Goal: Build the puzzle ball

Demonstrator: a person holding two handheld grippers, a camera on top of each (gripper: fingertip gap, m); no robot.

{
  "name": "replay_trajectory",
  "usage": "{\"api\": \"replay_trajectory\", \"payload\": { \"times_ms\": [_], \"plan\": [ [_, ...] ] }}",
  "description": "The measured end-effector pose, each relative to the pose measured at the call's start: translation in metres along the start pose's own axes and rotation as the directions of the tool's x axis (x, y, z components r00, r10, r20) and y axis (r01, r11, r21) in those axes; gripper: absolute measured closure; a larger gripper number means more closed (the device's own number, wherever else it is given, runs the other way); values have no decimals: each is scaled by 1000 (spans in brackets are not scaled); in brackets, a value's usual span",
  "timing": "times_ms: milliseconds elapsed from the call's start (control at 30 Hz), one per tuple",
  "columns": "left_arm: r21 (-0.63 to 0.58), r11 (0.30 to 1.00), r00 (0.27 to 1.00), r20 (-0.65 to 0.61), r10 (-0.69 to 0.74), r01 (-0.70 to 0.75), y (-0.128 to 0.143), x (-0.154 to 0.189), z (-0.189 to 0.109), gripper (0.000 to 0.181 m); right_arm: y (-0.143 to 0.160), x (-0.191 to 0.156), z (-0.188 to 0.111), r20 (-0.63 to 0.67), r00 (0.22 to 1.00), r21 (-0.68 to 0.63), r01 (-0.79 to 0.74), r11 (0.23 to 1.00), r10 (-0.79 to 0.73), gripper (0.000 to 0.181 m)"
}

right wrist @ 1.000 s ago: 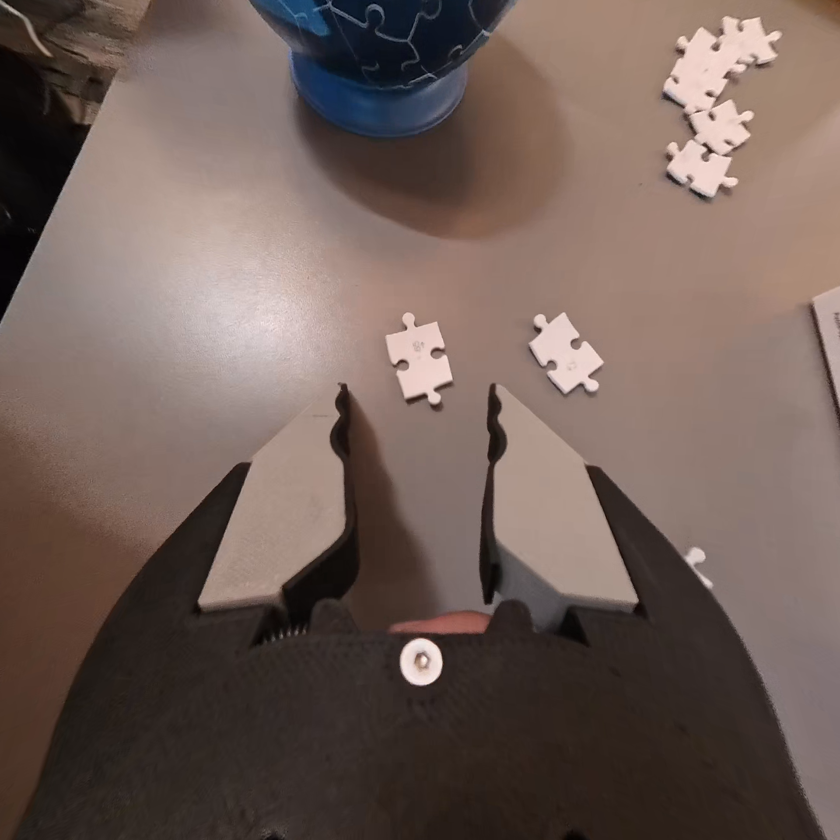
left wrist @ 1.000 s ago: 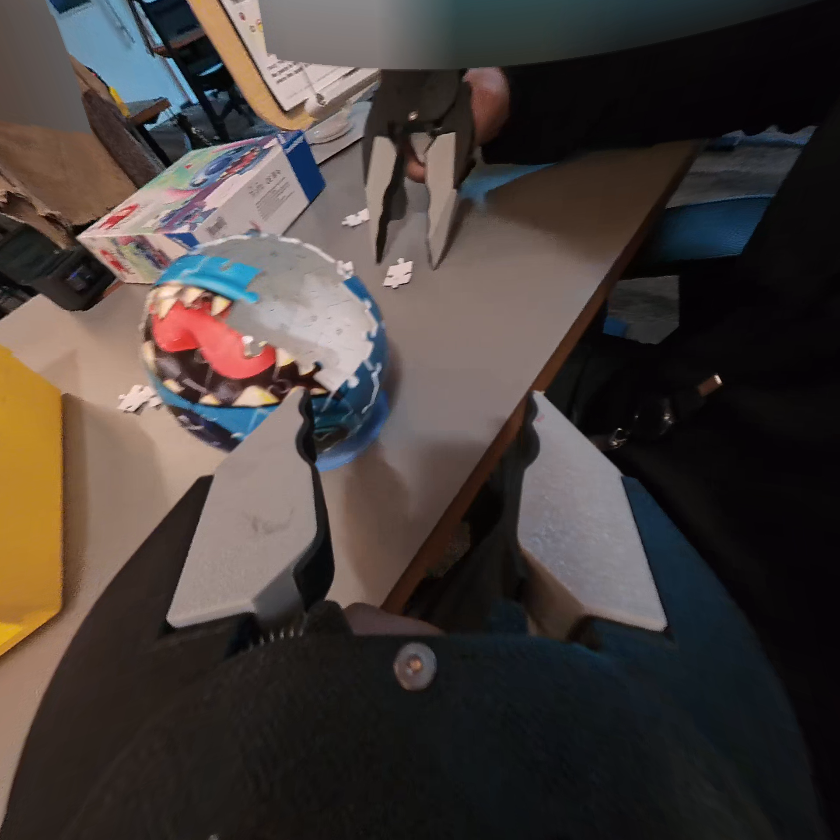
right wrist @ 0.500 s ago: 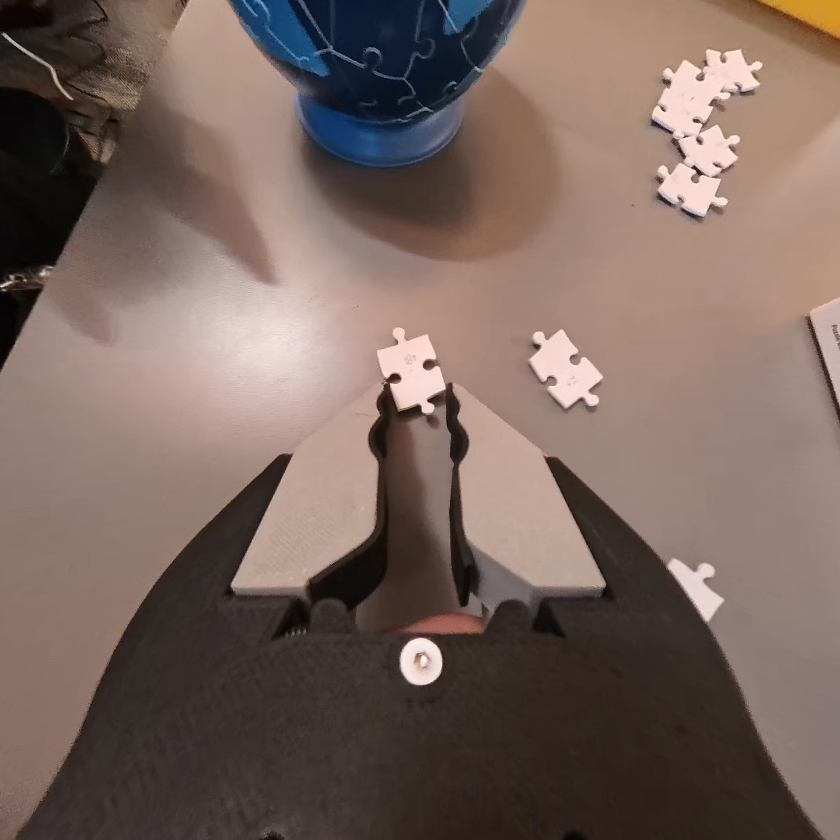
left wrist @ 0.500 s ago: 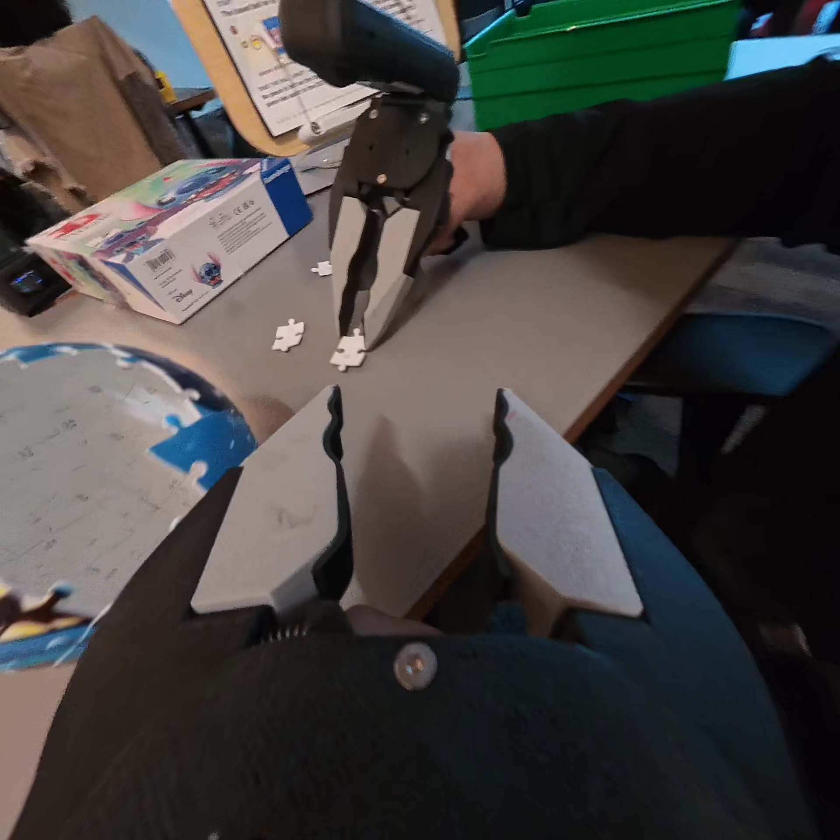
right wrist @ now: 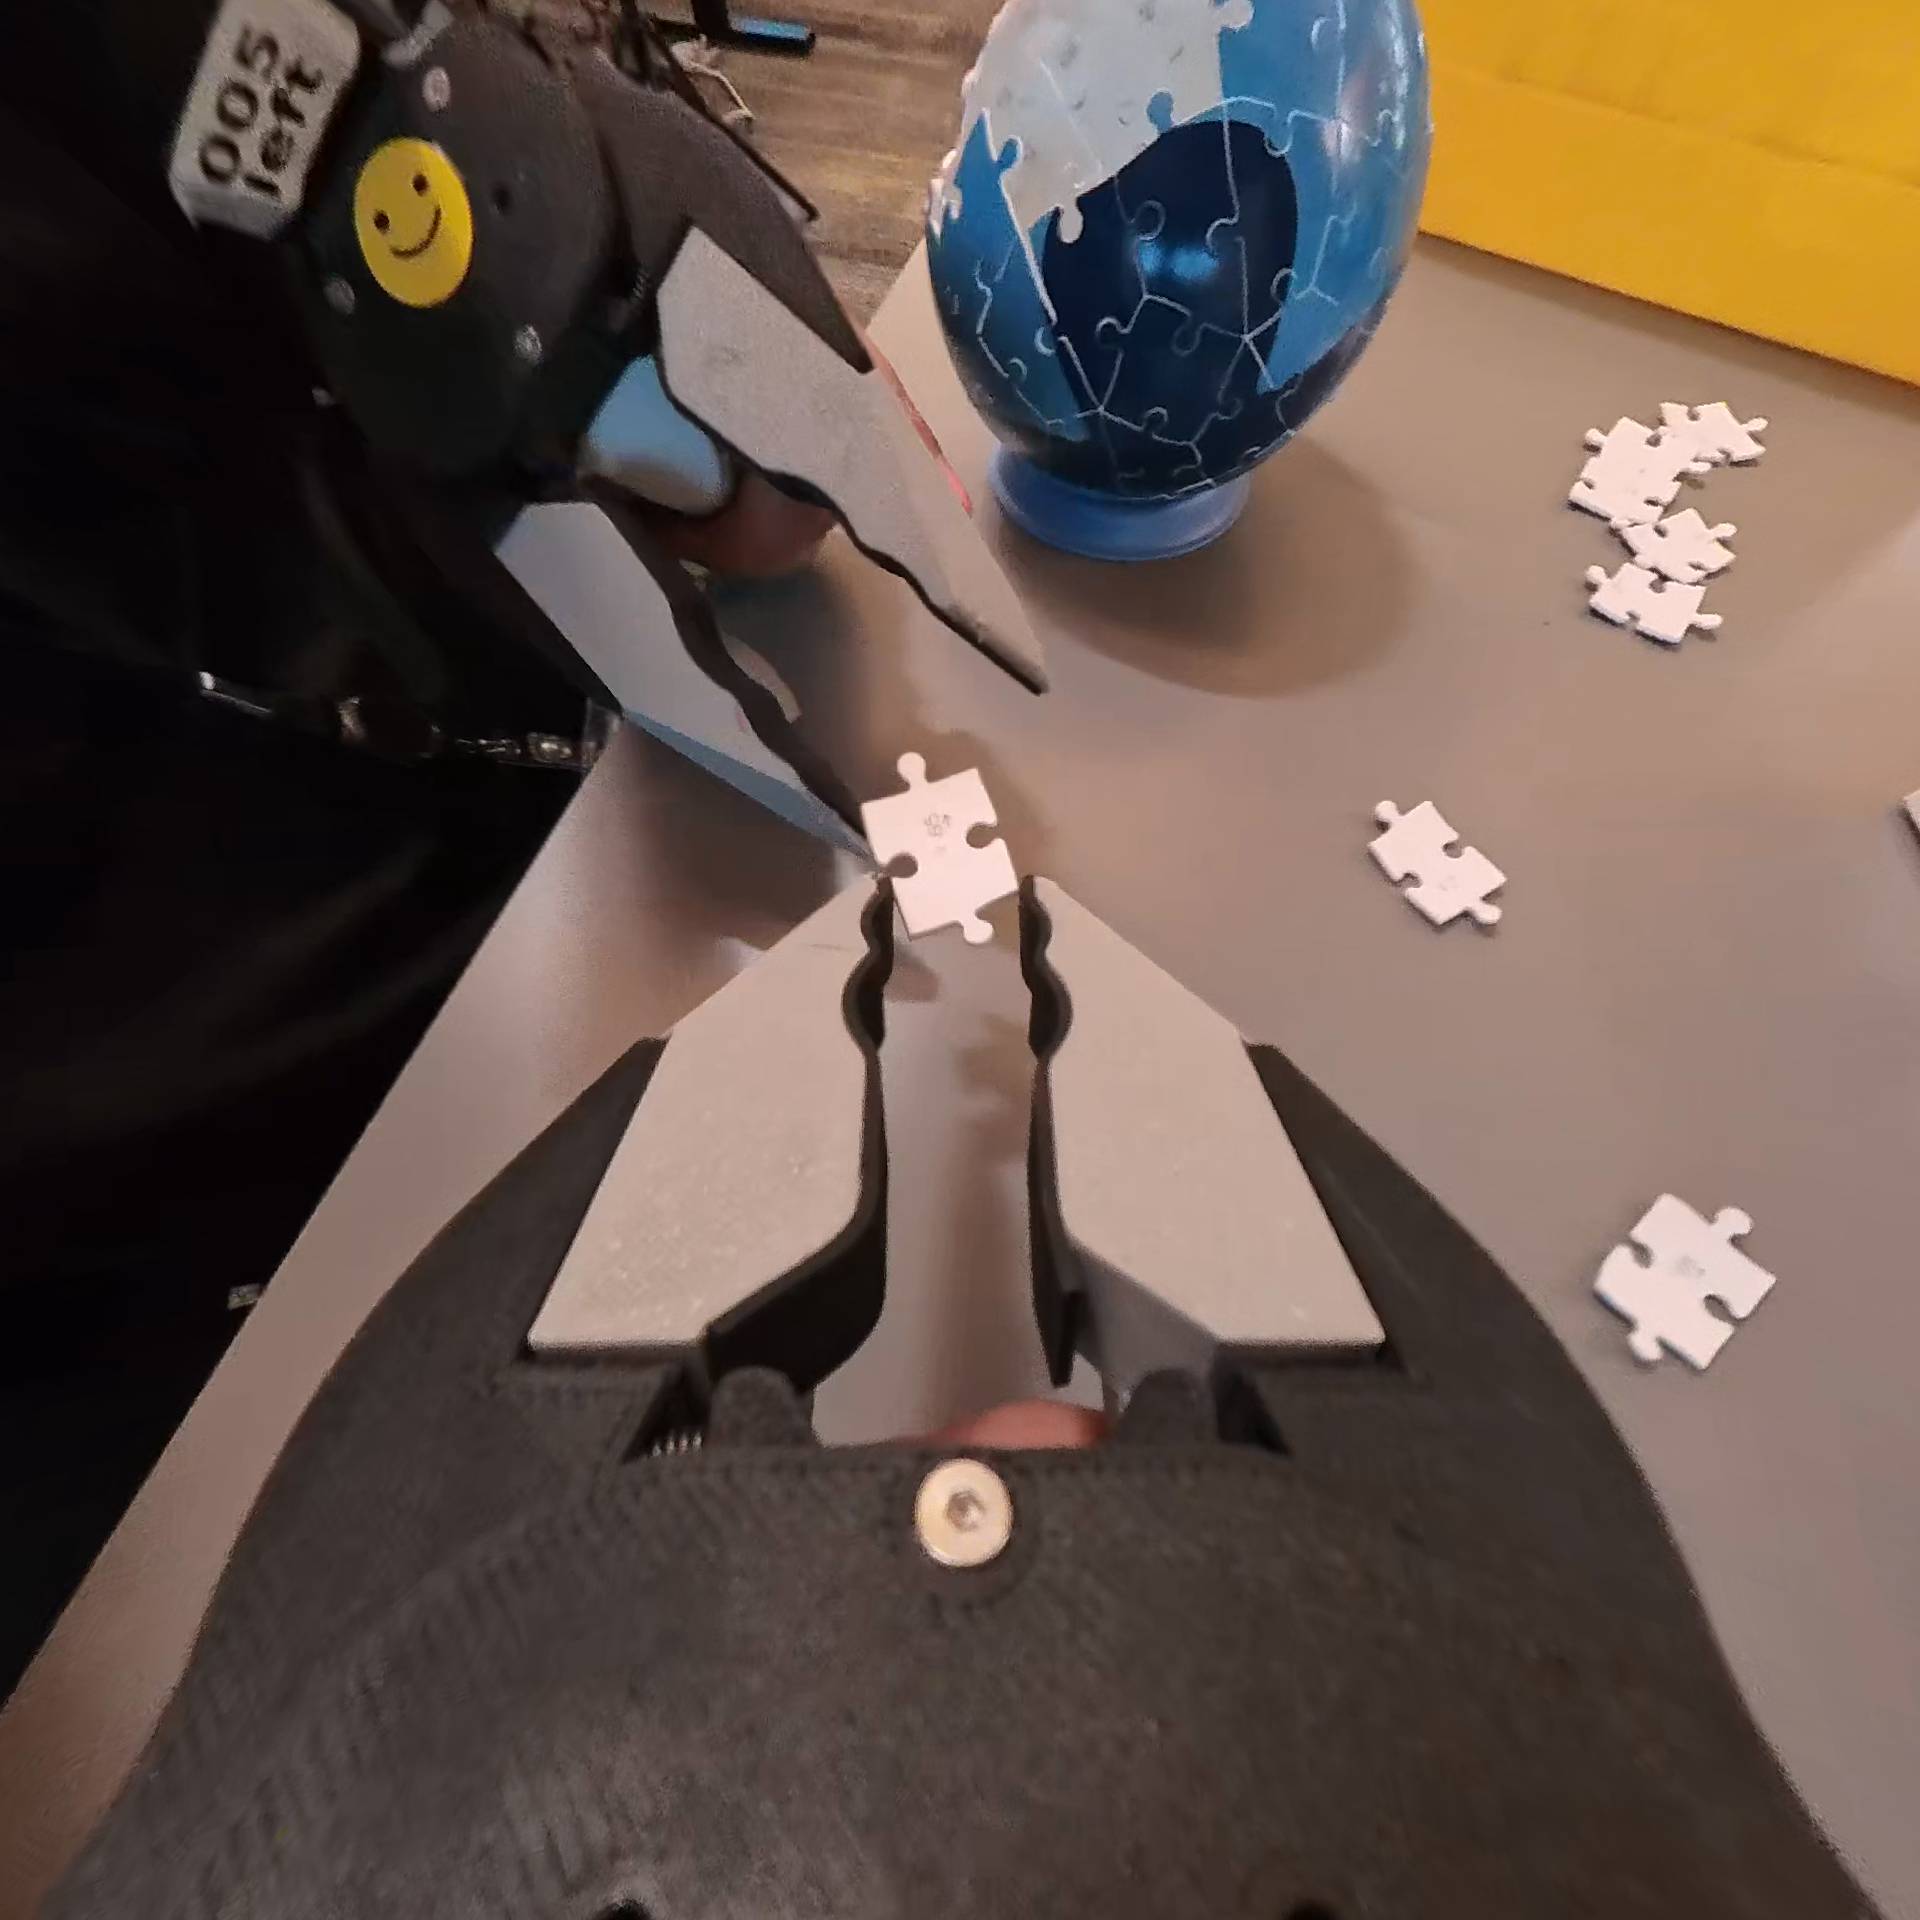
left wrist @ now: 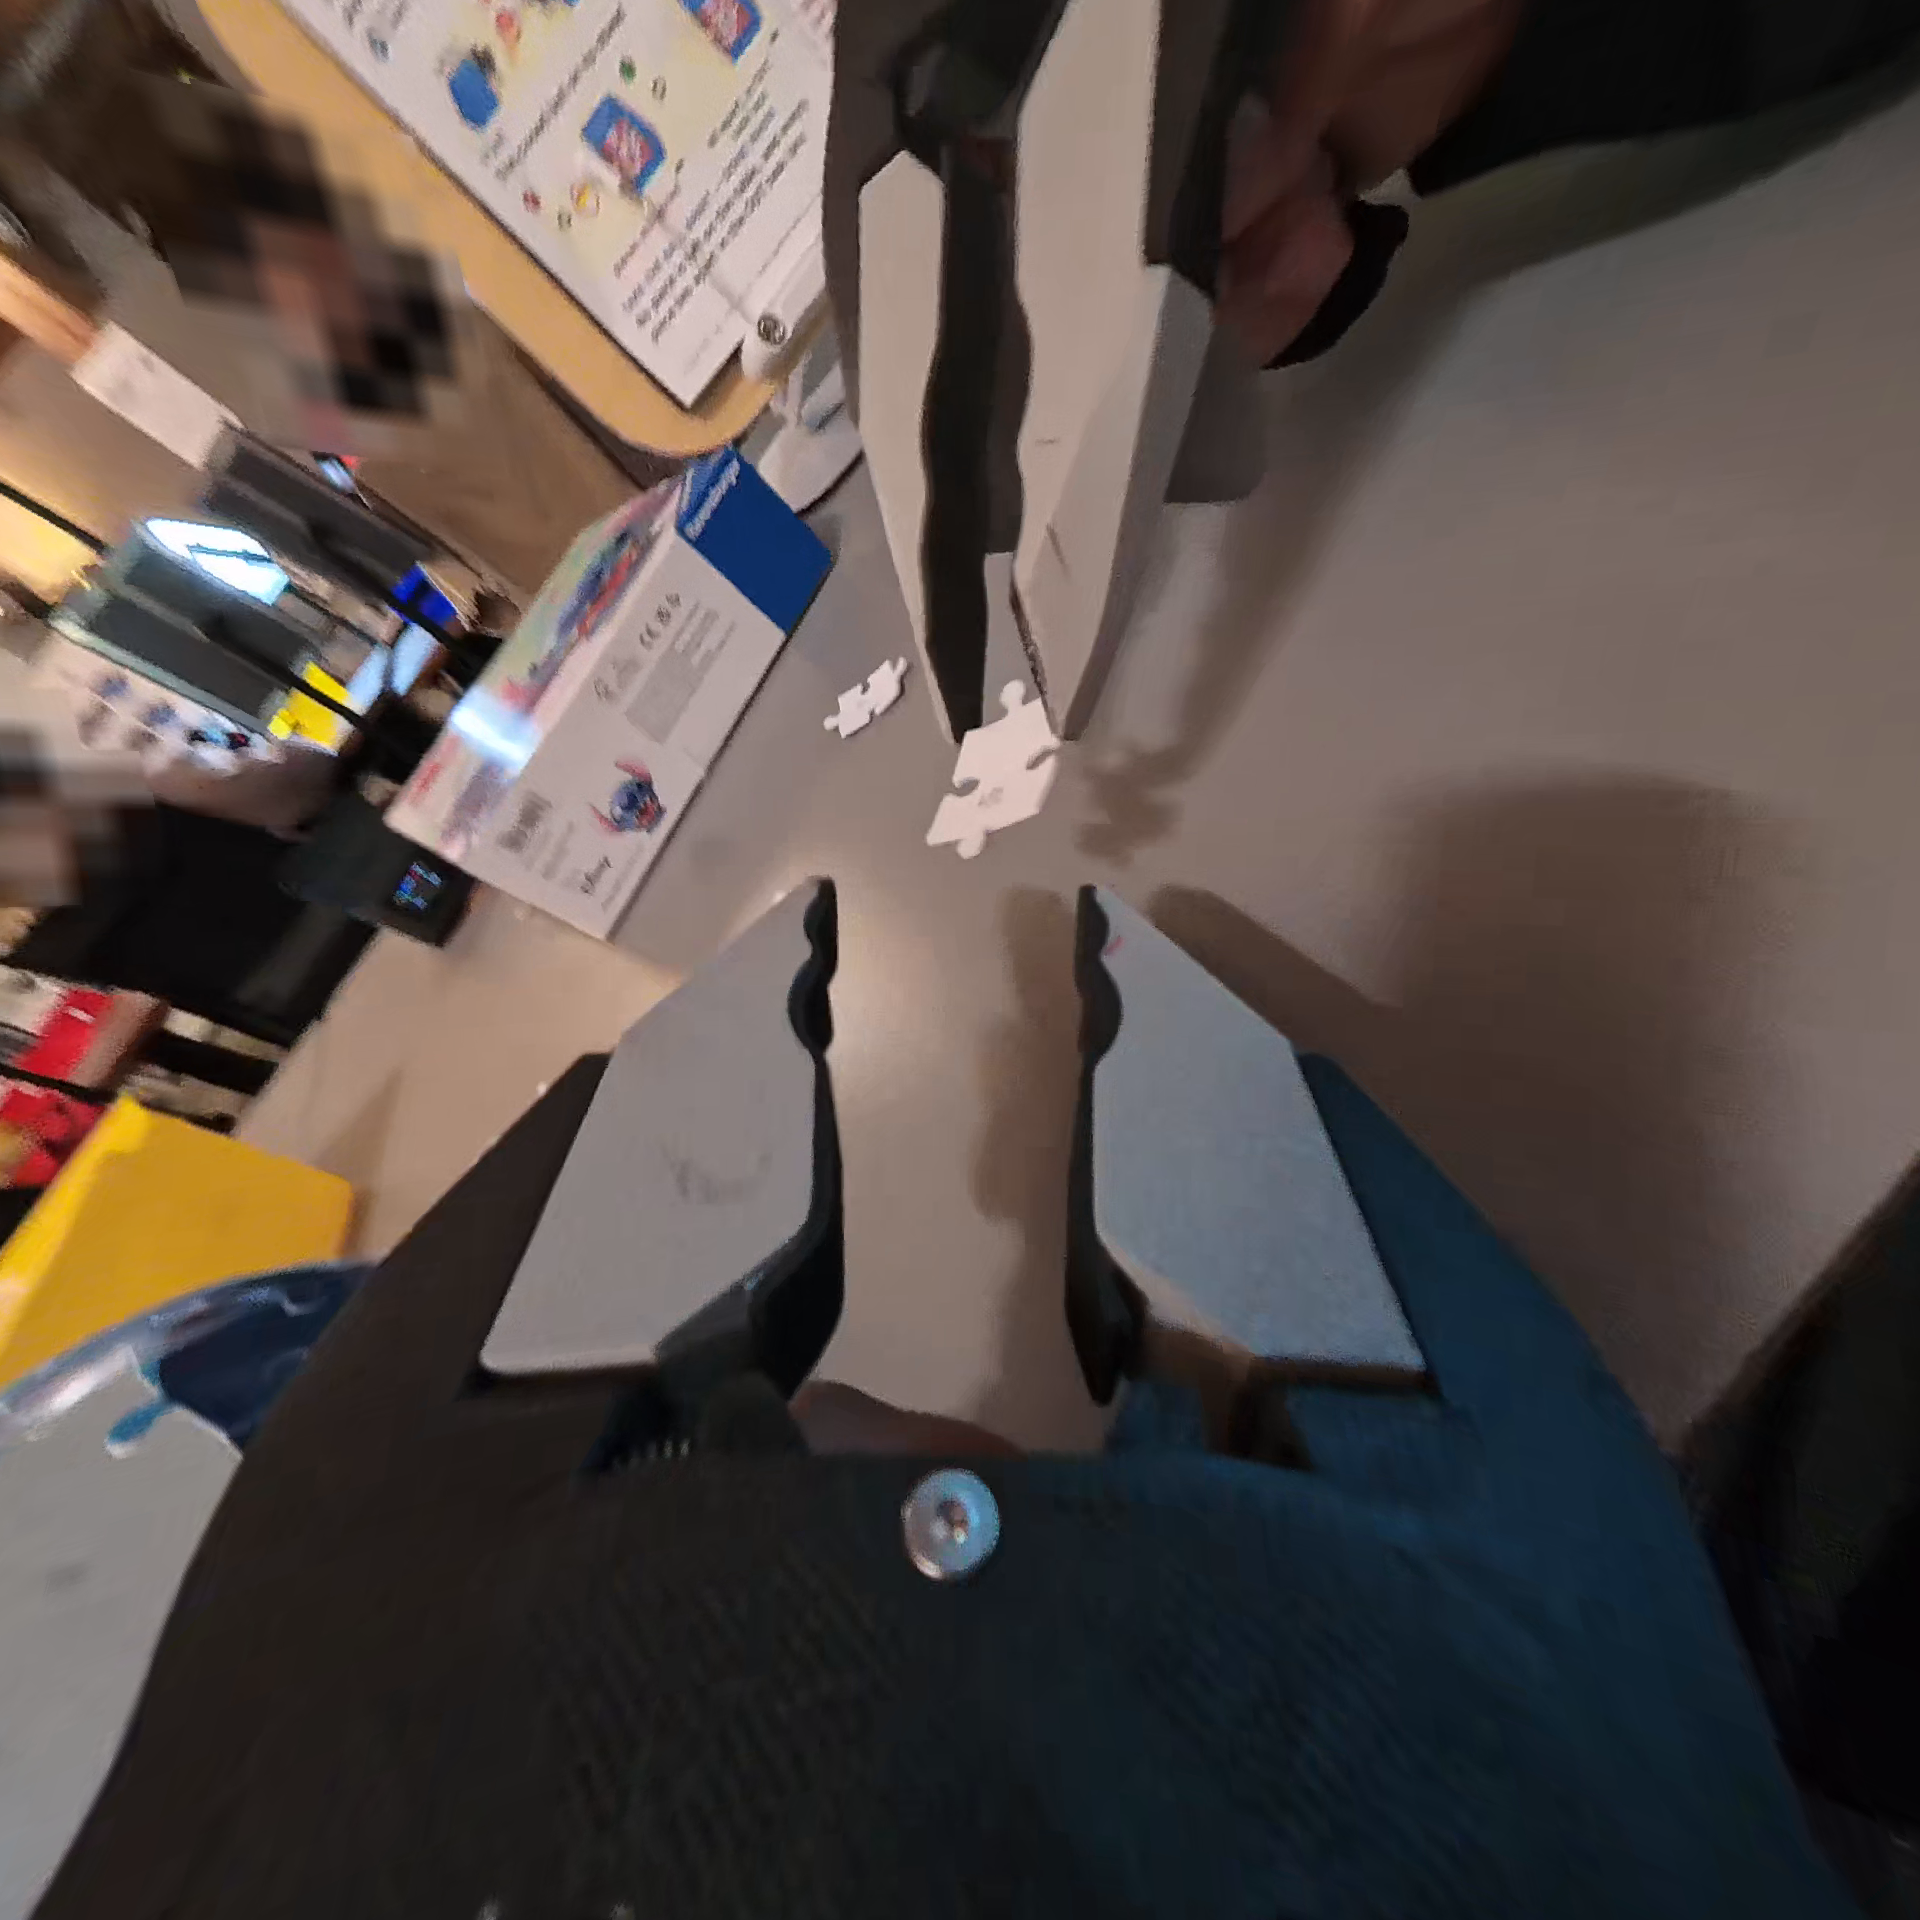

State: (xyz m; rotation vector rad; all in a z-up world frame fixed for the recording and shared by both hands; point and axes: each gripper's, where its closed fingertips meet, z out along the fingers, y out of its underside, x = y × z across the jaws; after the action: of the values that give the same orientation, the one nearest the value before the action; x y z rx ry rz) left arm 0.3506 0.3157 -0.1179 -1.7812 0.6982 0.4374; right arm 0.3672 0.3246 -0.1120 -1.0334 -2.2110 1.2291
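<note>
My right gripper (right wrist: 953,896) is shut on the lower end of a white puzzle piece (right wrist: 940,847) and holds it just above the grey table (right wrist: 1247,1039). In the left wrist view the right gripper (left wrist: 1006,722) hangs from above with the piece (left wrist: 995,774) at its tips. My left gripper (left wrist: 954,899) is open and empty, pointing at the piece from close by. In the right wrist view the left gripper (right wrist: 951,758) comes in from the upper left, its lower fingertip right beside the piece. The blue and white puzzle ball (right wrist: 1174,260) stands on a blue ring (right wrist: 1117,509) behind.
Loose white pieces lie on the table: one (right wrist: 1439,862), another (right wrist: 1683,1294), a cluster (right wrist: 1652,509). A yellow bin (right wrist: 1683,187) stands behind the ball. The puzzle box (left wrist: 623,707) lies at the far side with a piece (left wrist: 868,698) next to it. The table edge runs along the left of the right wrist view. The grippers are tip to tip, or close to it.
My right gripper has lifted the piece off the table. My left gripper has swung away from the ball and moved in close to the piece.
</note>
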Motion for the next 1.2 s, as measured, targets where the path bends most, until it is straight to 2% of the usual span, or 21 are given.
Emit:
{"api": "replay_trajectory", "payload": {
  "times_ms": [133,233,333,467,533,633,733,800,900,1033,1067,1133,1200],
  "plan": [
    [57,979,977,87,192,-198,-10,1,6,152,10,-4,-2,27,999,-8,-29,1000,29,160],
    [103,956,960,70,270,-276,-14,12,8,172,13,-9,-1,61,997,0,-47,999,46,160],
    [91,964,968,22,249,-250,-10,15,12,173,19,-10,1,78,994,-13,-71,997,71,160],
    [83,992,990,-97,102,-95,-9,16,13,180,20,-7,-1,94,989,2,-111,994,110,162],
    [113,991,994,-78,81,-72,-15,9,10,180,15,-7,-4,100,989,34,-114,993,110,162],
    [118,955,962,56,266,-271,-15,2,8,180,5,-6,-7,60,996,75,-64,995,60,161],
    [22,825,809,210,549,-565,-10,3,7,181,3,0,-5,-27,1000,46,-1,999,3,159],
    [-6,794,773,223,594,-608,-5,7,7,181,5,2,-4,-95,993,-5,71,997,-71,154],
    [-22,817,795,216,566,-576,3,2,4,181,2,-2,-1,-140,978,-37,152,988,-156,154],
    [-18,826,801,235,551,-563,-2,-9,-5,181,-5,-3,7,-185,963,-35,192,981,-196,149],
    [-15,849,830,203,519,-527,-2,-8,-6,181,-8,0,8,-217,955,-30,201,979,-203,151],
    [43,935,934,92,346,-351,-6,2,-9,181,-16,11,5,-296,935,-14,200,980,-195,156],
    [92,984,988,32,153,-155,-13,1,-15,181,-21,11,5,-300,938,12,186,982,-174,155]
  ]
}}
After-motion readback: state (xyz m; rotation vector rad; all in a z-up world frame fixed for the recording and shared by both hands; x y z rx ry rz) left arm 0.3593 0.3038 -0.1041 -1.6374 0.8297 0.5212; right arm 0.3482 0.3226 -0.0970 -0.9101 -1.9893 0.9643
